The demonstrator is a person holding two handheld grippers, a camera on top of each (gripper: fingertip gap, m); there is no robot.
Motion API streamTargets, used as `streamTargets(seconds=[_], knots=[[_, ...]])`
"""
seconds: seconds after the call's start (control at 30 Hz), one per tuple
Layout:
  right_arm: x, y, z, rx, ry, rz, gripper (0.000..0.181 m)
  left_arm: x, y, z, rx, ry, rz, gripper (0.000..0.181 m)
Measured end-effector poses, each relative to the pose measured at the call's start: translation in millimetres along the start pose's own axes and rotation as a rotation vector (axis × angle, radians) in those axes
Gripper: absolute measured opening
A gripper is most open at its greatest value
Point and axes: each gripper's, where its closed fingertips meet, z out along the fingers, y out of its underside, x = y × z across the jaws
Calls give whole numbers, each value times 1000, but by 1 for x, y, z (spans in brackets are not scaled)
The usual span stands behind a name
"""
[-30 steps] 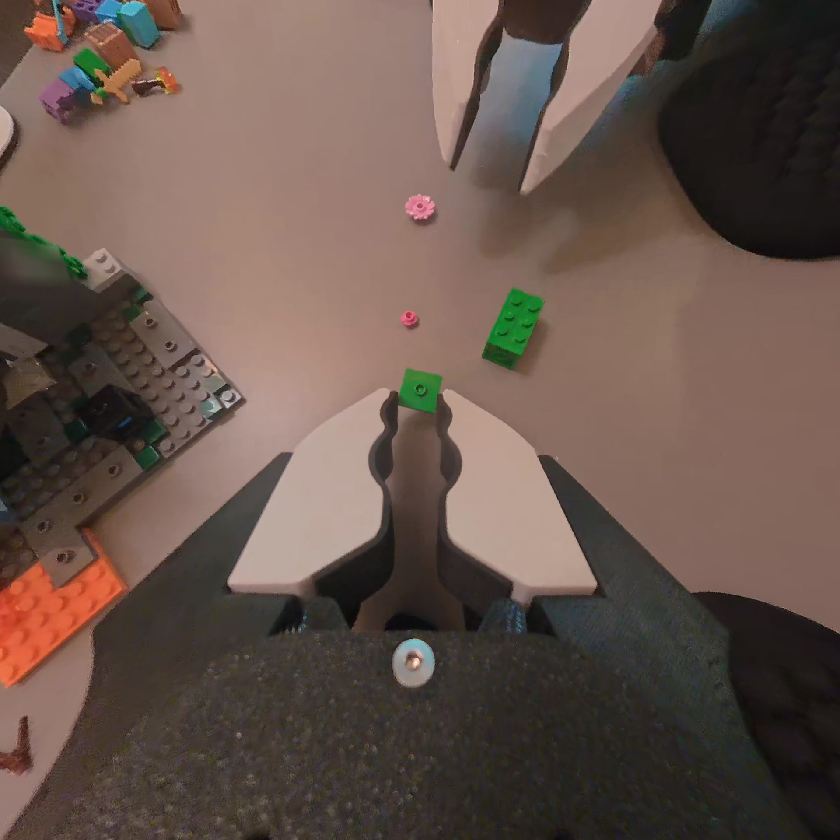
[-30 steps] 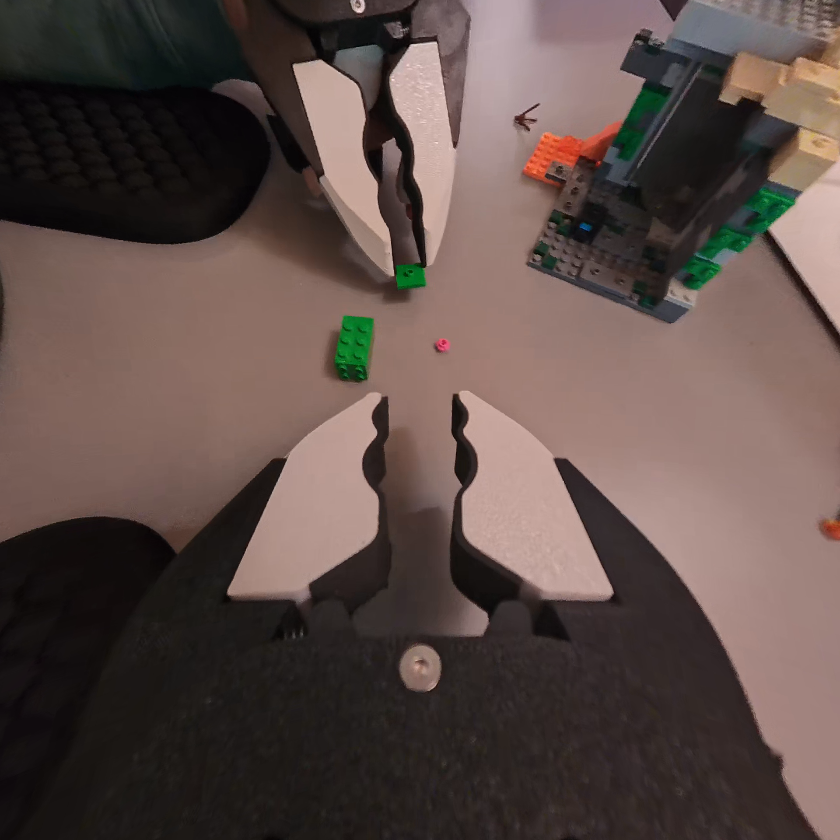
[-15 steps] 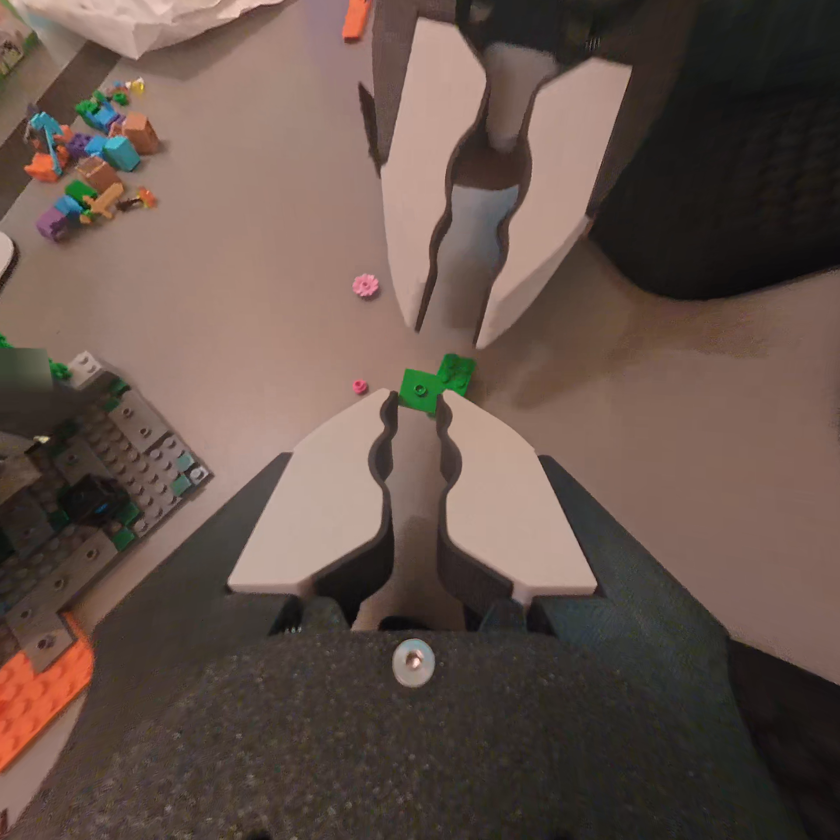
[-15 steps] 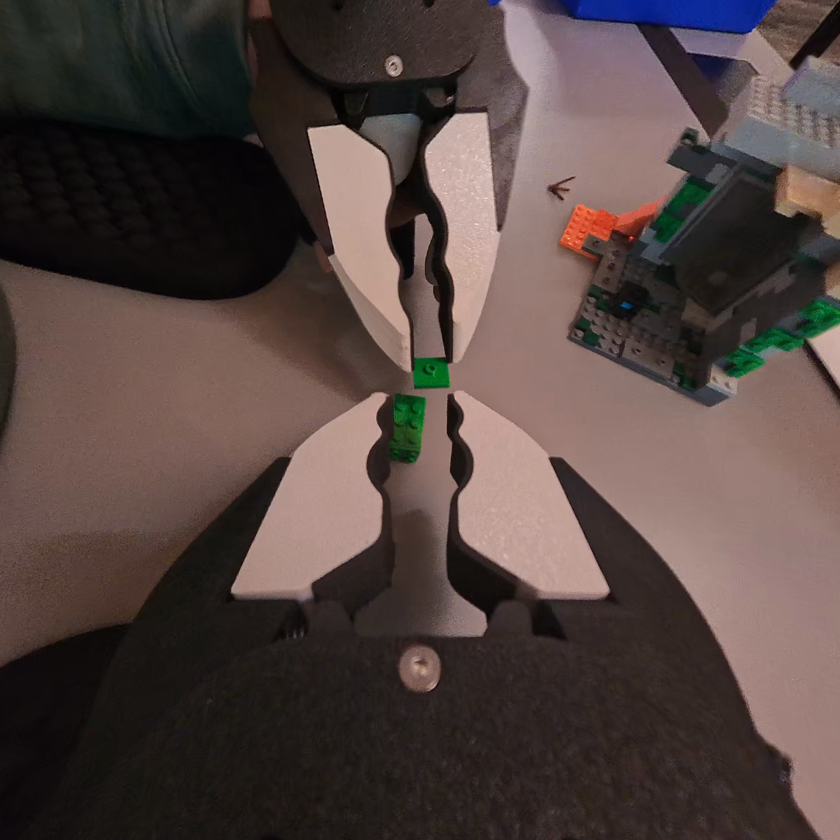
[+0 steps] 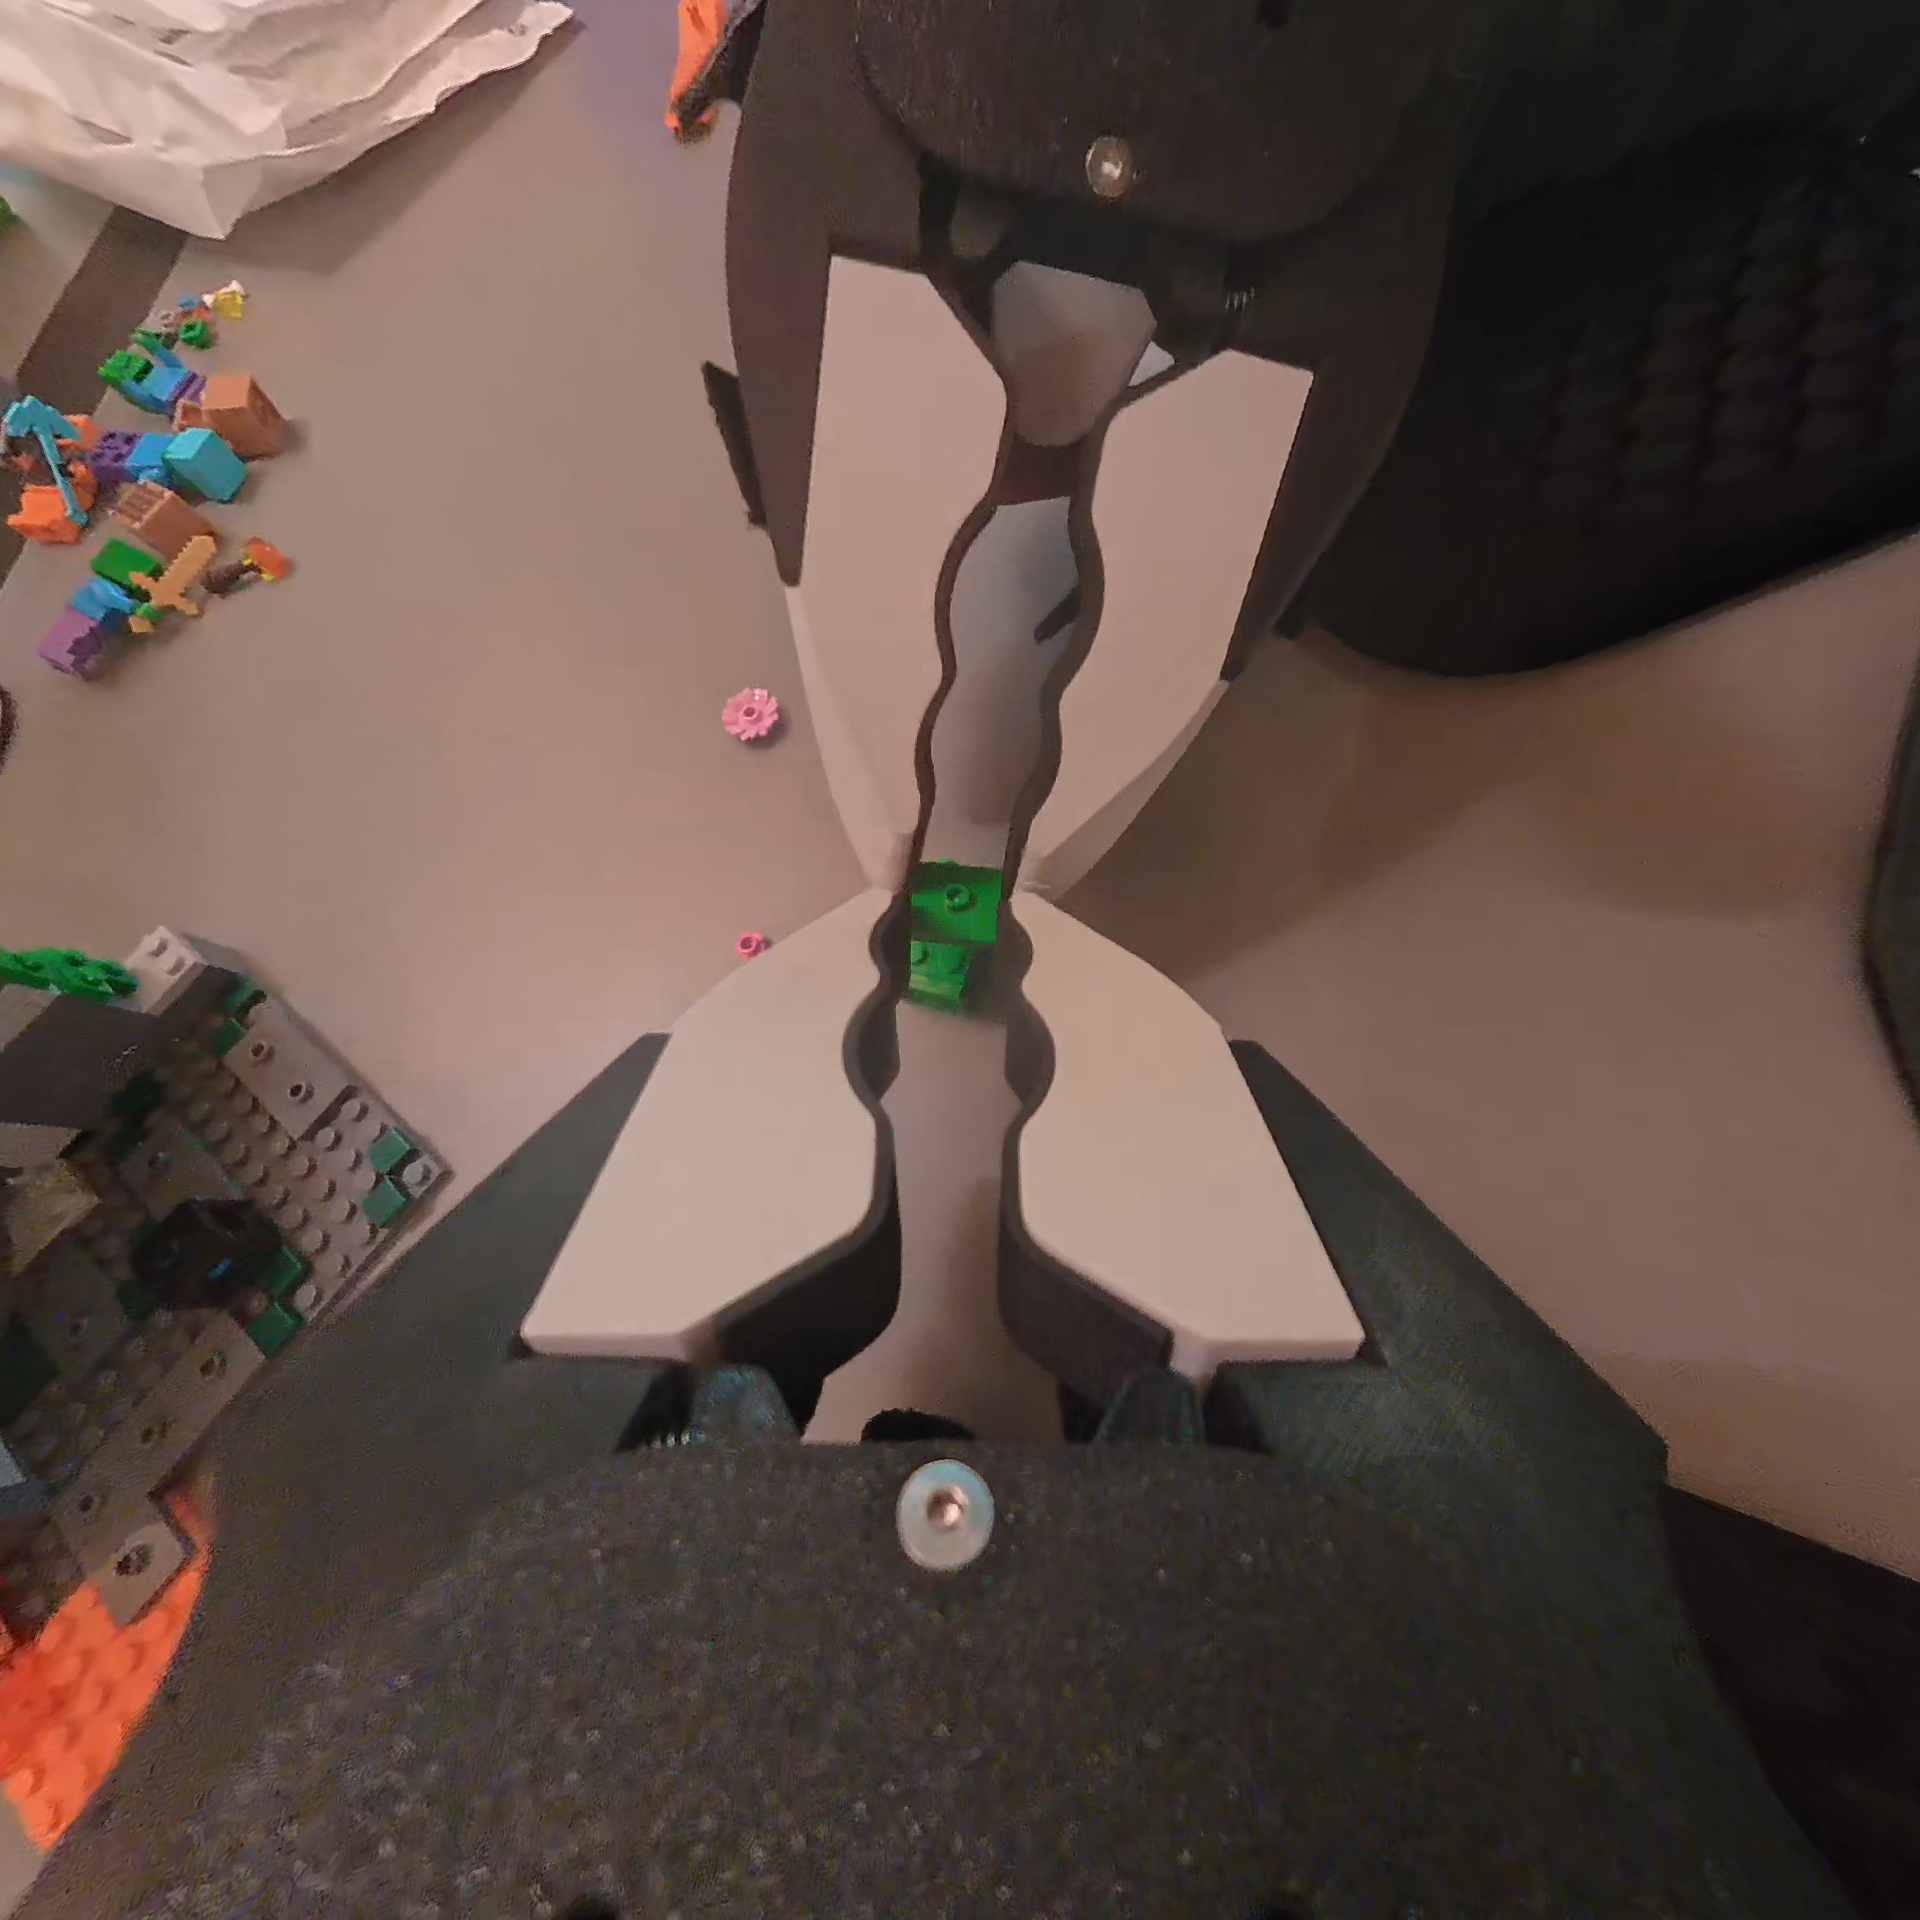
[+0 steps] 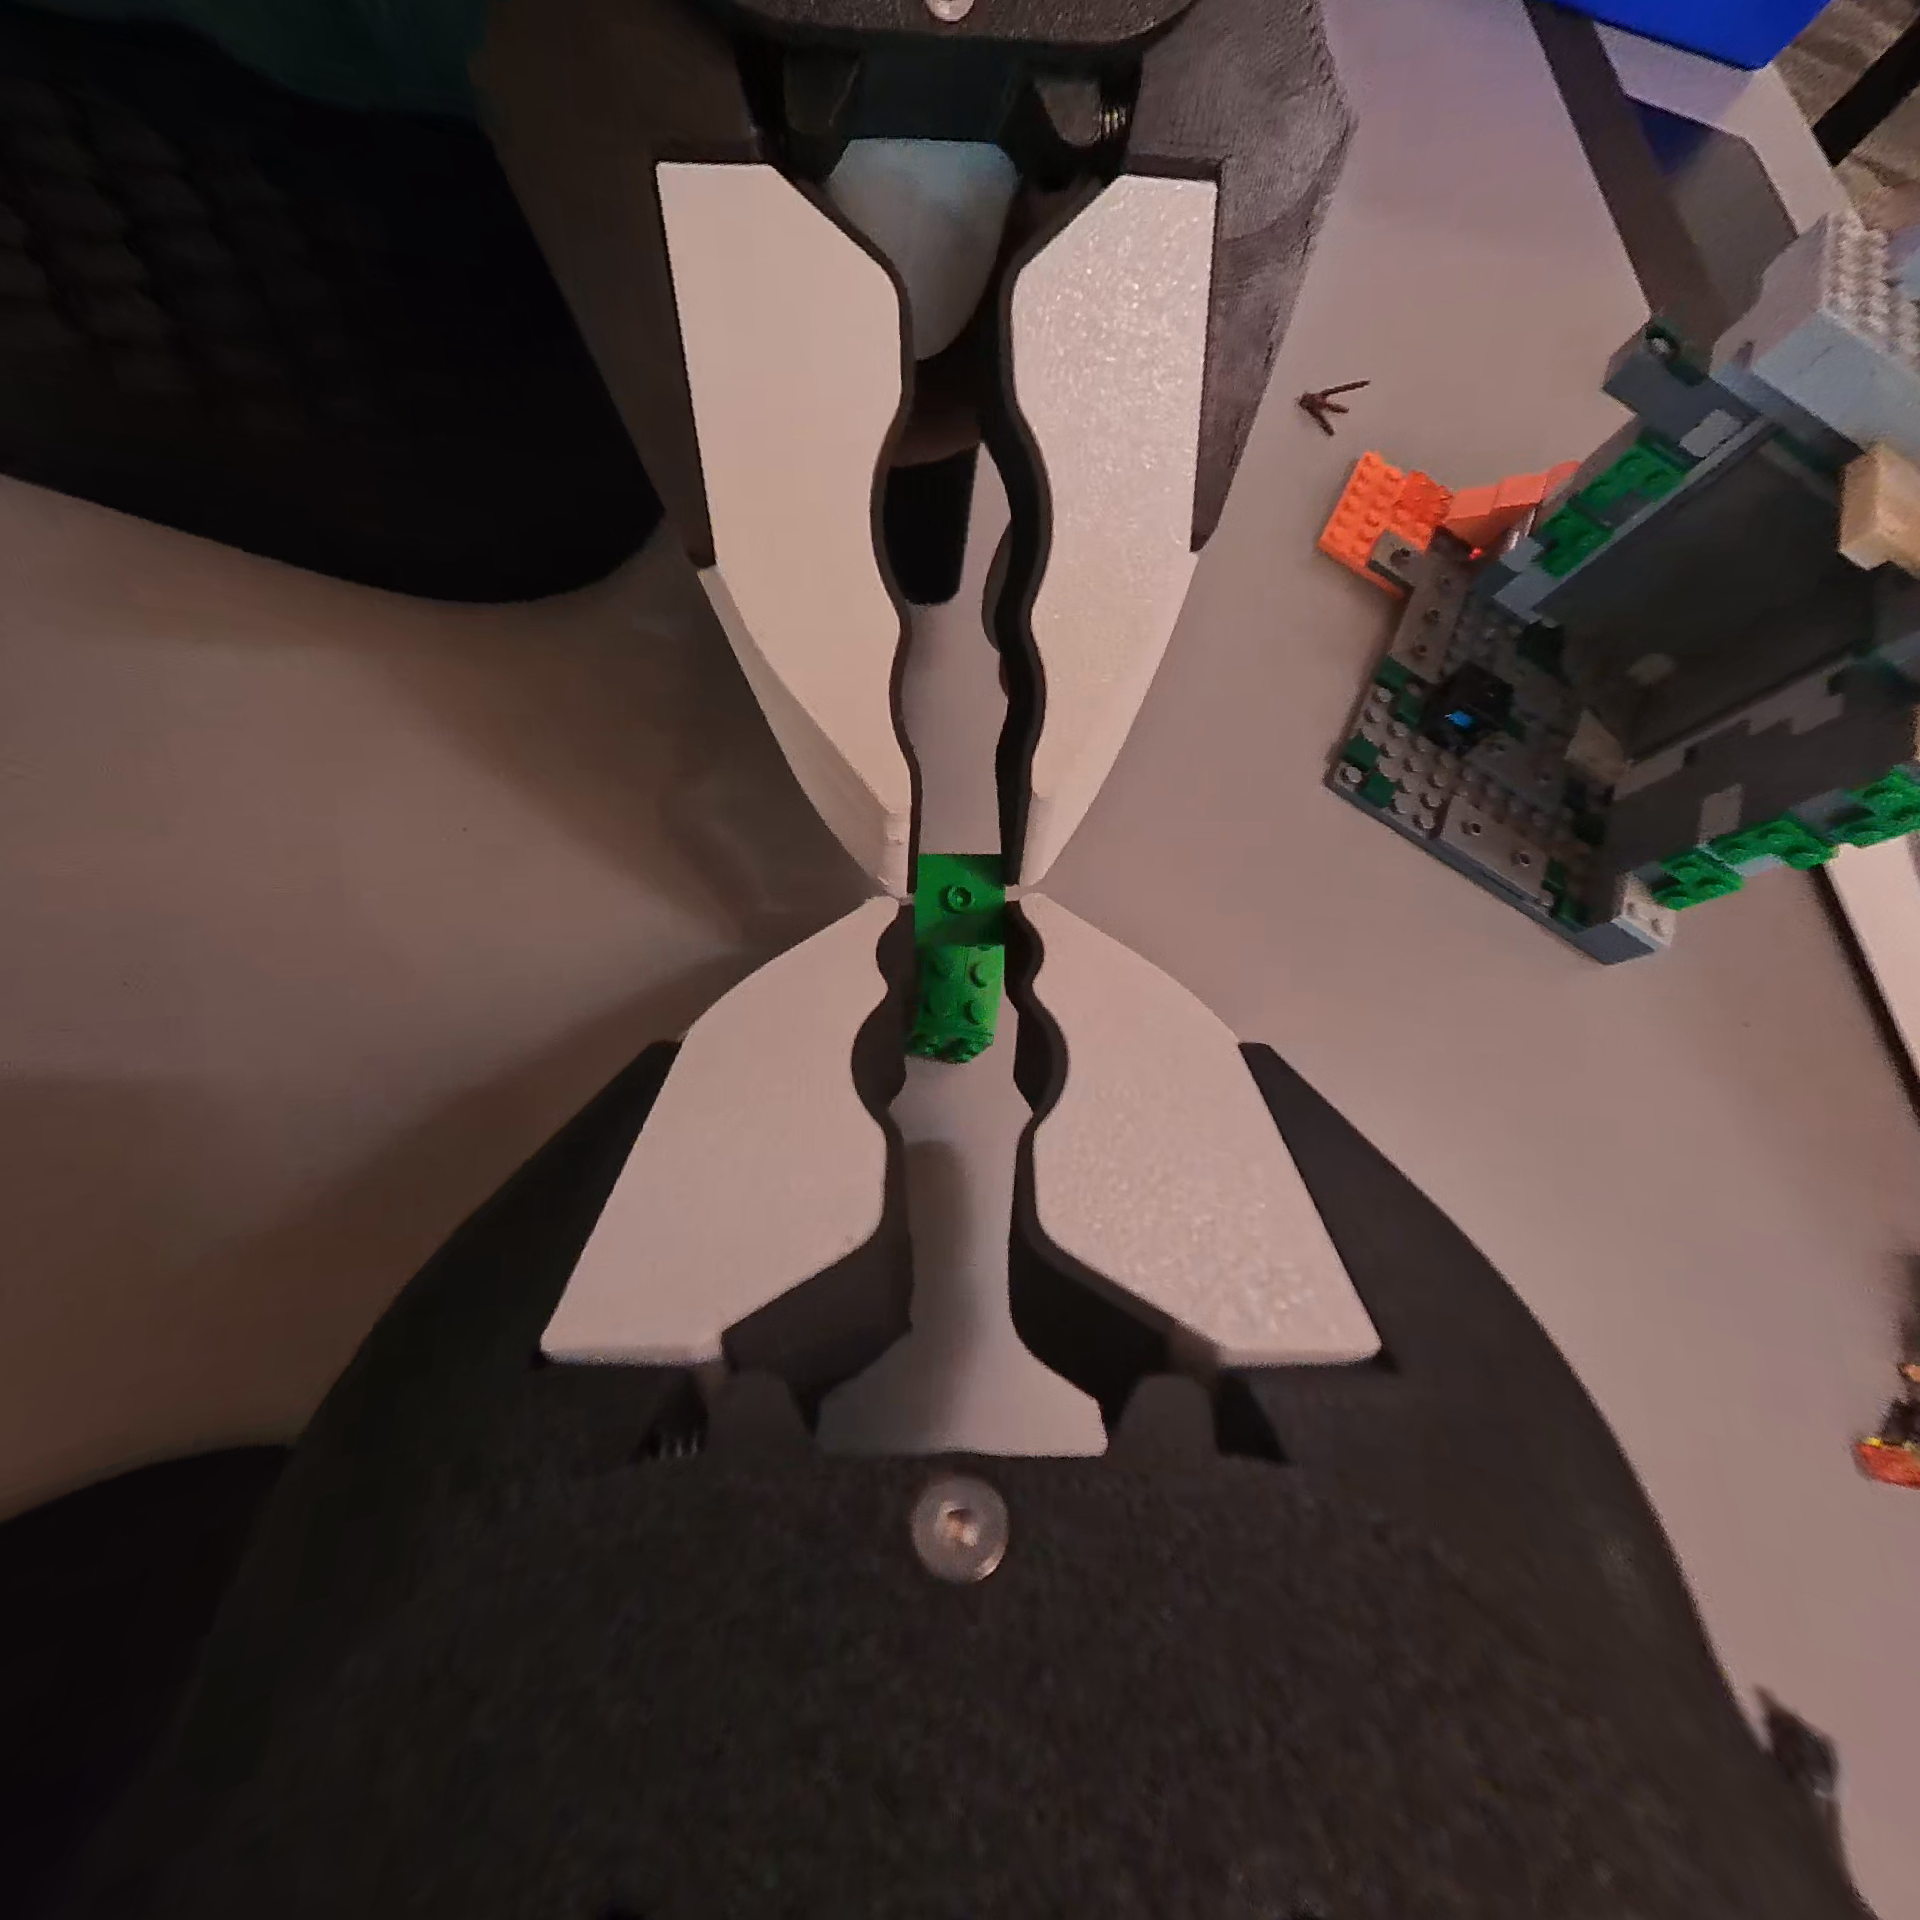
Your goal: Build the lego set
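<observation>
My left gripper (image 5: 954, 920) is shut on a small green one-stud plate (image 5: 956, 899). My right gripper (image 6: 956, 920) faces it tip to tip, and its fingers are closed in on a green 2x4 brick (image 6: 956, 1003). The plate (image 6: 958, 891) sits over the brick's far end; whether it is pressed on, I cannot tell. In the left wrist view the brick (image 5: 938, 977) shows just below the plate, with the right gripper (image 5: 961, 878) coming in from the top. In the right wrist view the left gripper (image 6: 961, 862) comes in from the top.
The partly built grey and green lego model (image 5: 208, 1174) with an orange plate (image 5: 73, 1683) stands at the left; it also shows in the right wrist view (image 6: 1621, 717). A pink flower (image 5: 750, 715) and pink stud (image 5: 750, 943) lie near the tips. Loose pieces (image 5: 145, 499), white paper (image 5: 208, 83) and black mats (image 5: 1662, 364) surround them. Only a small space, under 4 cm, lies between the two pairs of fingers.
The two grippers have come together tip to tip. My right gripper moved onto the green brick and narrowed on it. My left gripper carried the small plate over the brick.
</observation>
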Motion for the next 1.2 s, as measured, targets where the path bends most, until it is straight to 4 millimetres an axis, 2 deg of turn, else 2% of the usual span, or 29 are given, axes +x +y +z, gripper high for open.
streamTargets(seconds=[0.1, 0.23, 0.37, 0.53, 0.63, 0.7, 0.8, 0.9, 0.97, 1.07, 1.2], knots=[[2, 5, -5, 9, -31, 40, 16, -1, -1, -1, 32, 8, -10, 21], [20, 20, -23, 35, -12, 110, 16, -5, 6, -1, 0, 11, -41, 28], [37, 33, -39, 55, 34, 175, 16, -3, 14, 10, -150, 48, 20, 30], [41, 42, -48, 63, 57, 198, 16, -2, 21, 29, -359, 102, 139, 33], [38, 43, -50, 65, 55, 195, 16, -3, 25, 34, -444, 119, 183, 17], [34, 38, -51, 94, 33, 201, 16, -5, 18, 37, -397, 98, 182, 17], [26, 21, -56, 197, -23, 220, 16, 0, -7, 35, -150, 114, 59, 16], [24, 4, -64, 285, -56, 251, 16, -2, -37, 21, 151, 83, -69, 16], [23, -9, -70, 343, -77, 269, 16, -4, -50, 10, 285, 62, -135, 16], [26, -30, -80, 401, -89, 268, 16, -5, -60, -1, 394, 39, -186, 16], [26, -47, -85, 337, -108, 196, 16, -5, -75, -15, 522, 53, -235, 16]])
